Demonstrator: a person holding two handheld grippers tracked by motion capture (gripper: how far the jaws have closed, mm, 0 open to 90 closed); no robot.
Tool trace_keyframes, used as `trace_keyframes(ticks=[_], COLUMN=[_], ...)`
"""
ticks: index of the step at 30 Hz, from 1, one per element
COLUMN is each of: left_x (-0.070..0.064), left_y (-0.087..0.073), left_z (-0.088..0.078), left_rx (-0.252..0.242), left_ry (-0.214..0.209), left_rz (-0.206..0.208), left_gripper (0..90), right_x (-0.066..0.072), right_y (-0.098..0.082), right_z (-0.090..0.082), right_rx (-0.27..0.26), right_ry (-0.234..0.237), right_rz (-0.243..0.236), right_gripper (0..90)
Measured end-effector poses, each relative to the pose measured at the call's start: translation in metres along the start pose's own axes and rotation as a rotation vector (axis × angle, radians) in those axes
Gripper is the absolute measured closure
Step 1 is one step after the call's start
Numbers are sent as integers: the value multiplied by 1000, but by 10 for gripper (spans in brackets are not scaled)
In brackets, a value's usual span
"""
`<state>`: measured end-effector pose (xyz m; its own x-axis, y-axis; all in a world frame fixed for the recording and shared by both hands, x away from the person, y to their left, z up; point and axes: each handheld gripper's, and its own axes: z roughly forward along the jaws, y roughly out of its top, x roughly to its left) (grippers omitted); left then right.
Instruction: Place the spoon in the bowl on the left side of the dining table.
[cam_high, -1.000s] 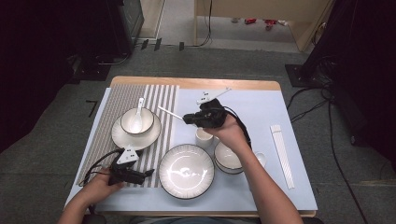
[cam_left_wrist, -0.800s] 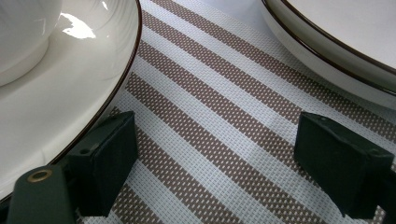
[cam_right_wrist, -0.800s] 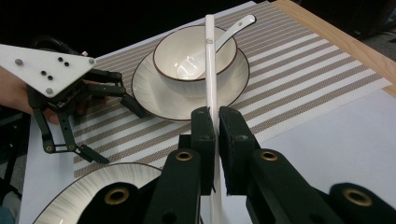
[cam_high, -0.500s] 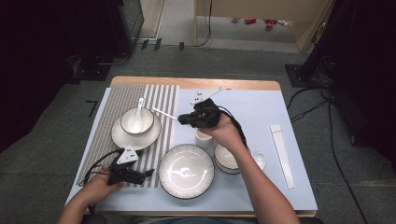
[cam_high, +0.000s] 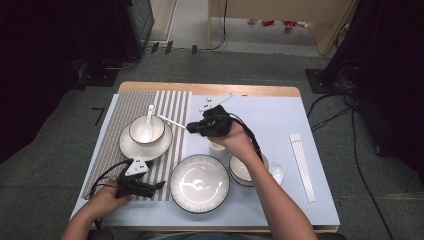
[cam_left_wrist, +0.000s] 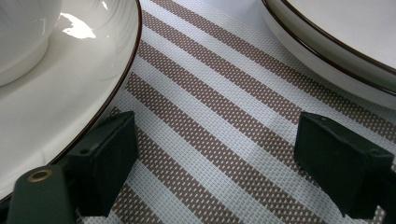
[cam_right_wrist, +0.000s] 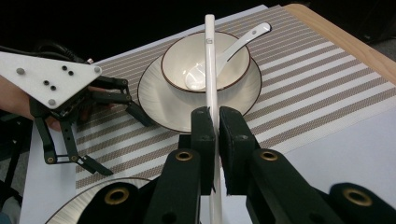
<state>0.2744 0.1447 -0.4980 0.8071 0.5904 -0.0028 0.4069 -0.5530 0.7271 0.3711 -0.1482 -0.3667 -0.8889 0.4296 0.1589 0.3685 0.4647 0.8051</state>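
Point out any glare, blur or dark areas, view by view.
High view: table evenly lit, surroundings dark, sheen on the plate. Left gripper view: sharp mat, white glare on the bowl. Right gripper view: chopstick crisp, background black.

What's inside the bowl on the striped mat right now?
A white spoon lies in the bowl, handle over the rim. The held chopstick hides part of it.

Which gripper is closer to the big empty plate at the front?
Left. The left gripper lies open on the striped mat right beside the plate; the right gripper is above and beyond it, clamping a white chopstick.
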Motion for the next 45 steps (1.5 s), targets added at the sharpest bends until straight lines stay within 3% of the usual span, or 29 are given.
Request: trace_keyframes(ticks=[45], left_x=[0], left_y=[0], left_z=[0], left_rx=[2], left_ry=[1], left_rz=[2], left_gripper=[138], right_x=[17], right_y=[19], right_z=[34], right_rx=[30], right_ry=[37], right_rz=[-31], right_gripper=[853])
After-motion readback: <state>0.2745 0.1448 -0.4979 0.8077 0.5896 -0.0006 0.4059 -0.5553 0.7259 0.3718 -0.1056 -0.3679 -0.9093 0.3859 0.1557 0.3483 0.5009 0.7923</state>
